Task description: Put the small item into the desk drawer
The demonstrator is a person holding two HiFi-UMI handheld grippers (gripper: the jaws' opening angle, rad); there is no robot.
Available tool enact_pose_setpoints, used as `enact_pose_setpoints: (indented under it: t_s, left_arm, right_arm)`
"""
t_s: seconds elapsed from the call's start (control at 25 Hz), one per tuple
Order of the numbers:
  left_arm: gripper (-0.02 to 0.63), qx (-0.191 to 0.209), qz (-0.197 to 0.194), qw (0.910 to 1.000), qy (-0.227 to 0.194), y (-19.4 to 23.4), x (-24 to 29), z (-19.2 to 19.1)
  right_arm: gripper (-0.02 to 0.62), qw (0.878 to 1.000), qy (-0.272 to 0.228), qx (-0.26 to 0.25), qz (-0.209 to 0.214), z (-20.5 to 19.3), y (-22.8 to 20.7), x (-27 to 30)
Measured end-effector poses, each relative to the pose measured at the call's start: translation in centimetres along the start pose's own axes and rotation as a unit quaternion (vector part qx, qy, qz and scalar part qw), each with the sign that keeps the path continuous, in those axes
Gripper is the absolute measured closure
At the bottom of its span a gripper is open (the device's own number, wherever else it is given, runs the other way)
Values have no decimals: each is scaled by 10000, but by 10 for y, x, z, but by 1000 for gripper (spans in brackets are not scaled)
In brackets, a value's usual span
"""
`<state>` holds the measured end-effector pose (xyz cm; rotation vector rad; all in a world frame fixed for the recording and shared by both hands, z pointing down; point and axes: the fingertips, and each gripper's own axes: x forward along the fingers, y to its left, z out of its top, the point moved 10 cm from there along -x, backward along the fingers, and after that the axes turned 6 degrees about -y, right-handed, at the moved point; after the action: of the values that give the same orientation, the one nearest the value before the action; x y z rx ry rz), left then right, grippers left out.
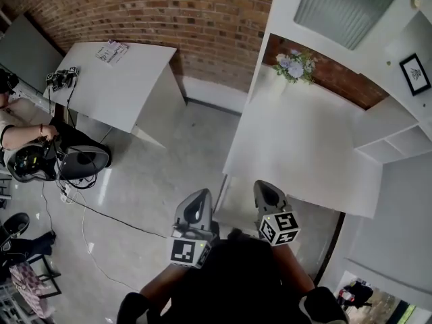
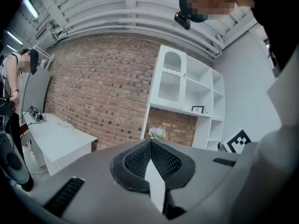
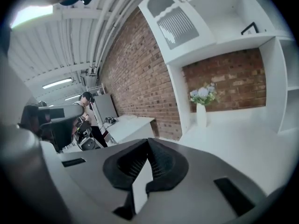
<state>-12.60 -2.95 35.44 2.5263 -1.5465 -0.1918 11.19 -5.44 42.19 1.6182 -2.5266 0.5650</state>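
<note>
Jaws on the left gripper (image 1: 198, 198) and right gripper (image 1: 268, 189) sit pressed together on nothing, both held before the white desk (image 1: 304, 150), apparently idle as no small item shows.

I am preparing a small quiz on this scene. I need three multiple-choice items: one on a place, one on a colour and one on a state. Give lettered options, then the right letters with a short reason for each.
1. Where do the flowers stand?
A. at the back of the white desk, close to the wall
B. on the floor
C. on the top shelf

2. What is the wall behind the desk like?
A. green paint
B. red-brown brick
C. black tiles

3. How do the jaws of the right gripper stand?
A. wide apart
B. closed on a cup
C. together, with nothing between them

Key:
1 A: the head view shows the flowers on the far edge of the desk, by the wall.
2 B: brick courses show behind the flowers.
3 C: in the right gripper view the tips meet and hold nothing.
</note>
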Motion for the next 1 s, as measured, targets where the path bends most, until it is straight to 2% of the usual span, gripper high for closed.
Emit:
enact_pose_setpoints:
  t_s: [0.16, 0.28, 0.56, 0.72, 1.0]
  left_arm:
    - [583, 66, -11, 10000, -11, -4, -5, 10]
    - [583, 66, 20, 10000, 23, -7, -8, 10]
    - [583, -55, 51, 9999, 88, -11, -7, 5]
    - [583, 107, -23, 9999, 65, -12, -10, 5]
    - [583, -73, 80, 9999, 87, -13, -13, 5]
  right_arm:
    - [580, 9989, -443, -164, 5, 28, 18, -25]
    - [580, 9976, -630, -283, -51, 34, 28, -43]
    - [581, 9976, -580, -354, -102, 29, 31, -51]
    - [581, 9966, -717, -391, -89, 32, 30, -53]
    - [581, 9957, -818, -427, -87, 34, 32, -52]
